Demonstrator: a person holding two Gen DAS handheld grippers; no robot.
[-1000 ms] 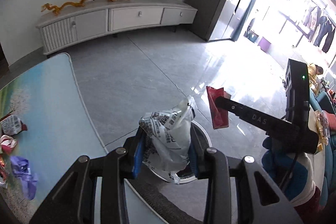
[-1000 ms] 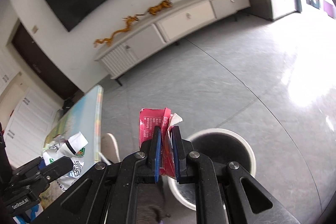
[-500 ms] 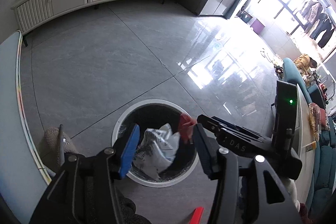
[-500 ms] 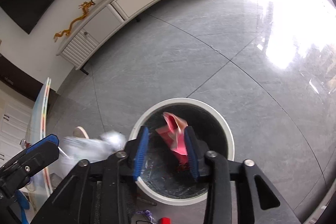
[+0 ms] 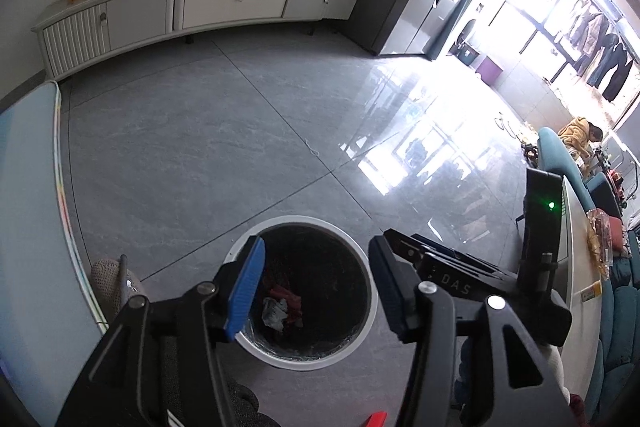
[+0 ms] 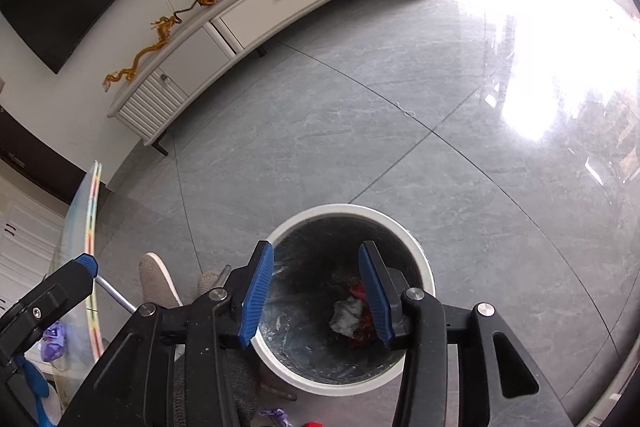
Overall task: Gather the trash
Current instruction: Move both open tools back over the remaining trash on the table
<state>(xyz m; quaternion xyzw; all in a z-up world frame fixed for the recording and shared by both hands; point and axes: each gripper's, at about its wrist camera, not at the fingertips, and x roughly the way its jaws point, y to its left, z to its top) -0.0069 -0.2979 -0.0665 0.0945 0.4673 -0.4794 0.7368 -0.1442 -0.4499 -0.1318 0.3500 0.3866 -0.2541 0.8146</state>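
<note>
A round white-rimmed trash bin (image 5: 362, 337) with a dark liner stands on the grey floor; it also shows in the right wrist view (image 6: 420, 259). At its bottom lie a crumpled white printed bag (image 5: 274, 313) (image 6: 346, 319) and a red wrapper (image 5: 286, 297) (image 6: 362, 327). My left gripper (image 5: 316, 283) is open and empty above the bin. My right gripper (image 6: 316, 287) is open and empty above the bin too; it shows in the left wrist view (image 5: 404, 243), right of my left one.
A table edge (image 5: 60, 195) with a colourful rim runs along the left; a purple wrapper (image 6: 54, 341) lies on it. A slippered foot (image 6: 156, 285) stands beside the bin. A white TV cabinet (image 5: 200, 7) lines the far wall. A teal sofa (image 5: 560, 155) is at right.
Both grippers swung over the bin and opened. The white bag and the red wrapper dropped from them to the bin's bottom. Both grippers then rose slightly.
</note>
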